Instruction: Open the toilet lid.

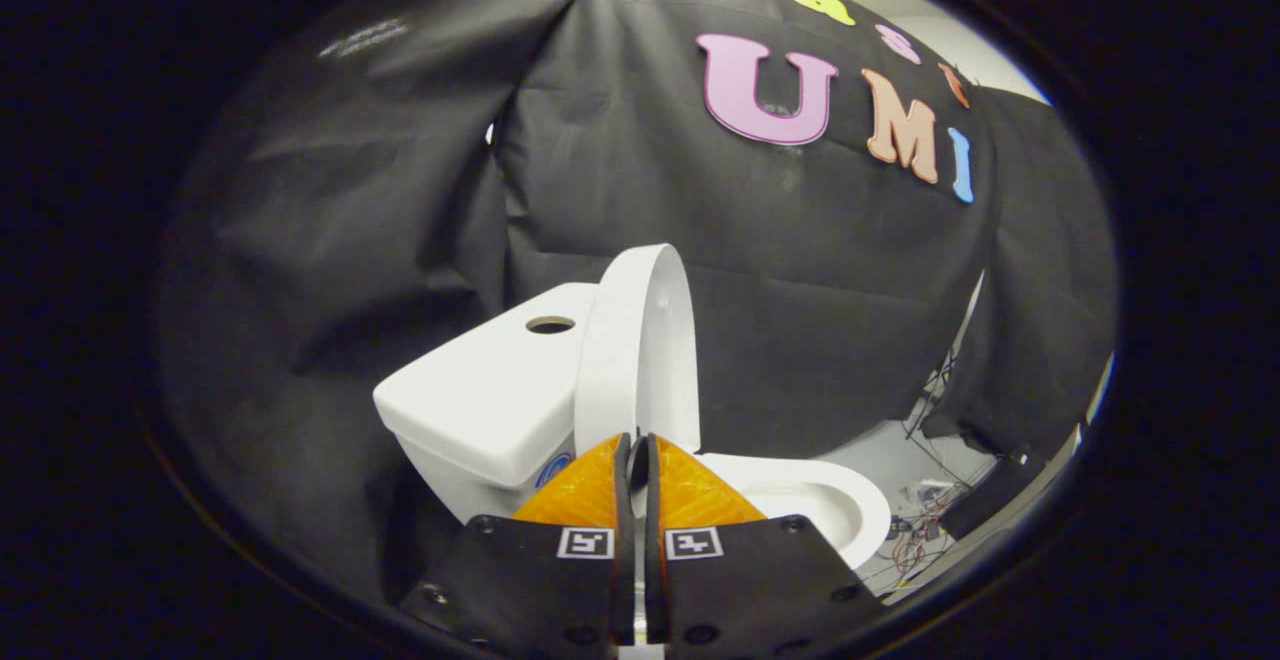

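A: Left to right: cistern (480, 400); toilet lid (640, 340) raised, near upright beside it; bowl (820, 500) uncovered.
B: Mostly done, I'd judge; gripper (637, 460) fingers pressed together on the lid's lower edge; release remains.

**A pretend bathroom inside a work booth**

This is not a real bathroom. A white toilet (600, 410) stands just ahead of the gripper (637, 450), whose two fingers are pressed close together with nothing between them. Beyond the toilet hangs black cloth (700, 270), not tiled walls. Off to the right of the fingers, past the bowl, loose wires (915, 530) lie tangled on a pale floor (890, 460). It looks like a test room or lab.
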A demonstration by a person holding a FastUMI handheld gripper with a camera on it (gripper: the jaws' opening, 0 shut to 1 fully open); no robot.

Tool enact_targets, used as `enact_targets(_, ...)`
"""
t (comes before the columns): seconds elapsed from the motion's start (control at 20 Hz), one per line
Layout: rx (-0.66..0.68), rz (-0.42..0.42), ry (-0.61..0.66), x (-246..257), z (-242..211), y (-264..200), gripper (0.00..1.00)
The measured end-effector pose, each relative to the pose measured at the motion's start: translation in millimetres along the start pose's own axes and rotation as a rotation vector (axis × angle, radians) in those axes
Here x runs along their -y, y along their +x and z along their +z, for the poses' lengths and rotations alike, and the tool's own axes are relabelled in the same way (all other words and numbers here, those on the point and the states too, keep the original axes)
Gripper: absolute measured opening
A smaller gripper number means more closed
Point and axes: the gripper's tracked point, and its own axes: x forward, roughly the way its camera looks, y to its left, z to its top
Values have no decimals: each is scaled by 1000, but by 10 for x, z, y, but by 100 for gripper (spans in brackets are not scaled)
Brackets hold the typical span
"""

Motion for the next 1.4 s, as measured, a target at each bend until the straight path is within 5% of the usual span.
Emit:
enact_targets(0.2,-8,55,-9,-125,-14,-12,5)
enact_targets(0.3,-7,80,-16,-135,-21,-33,24)
enact_targets(0.35,1,104,-36,-154,-22,-75,24)
enact_targets(0.9,169,290,-93,-190,275,-785,98)
enact_targets(1.4,219,318,-22,815,473,-1296,98)
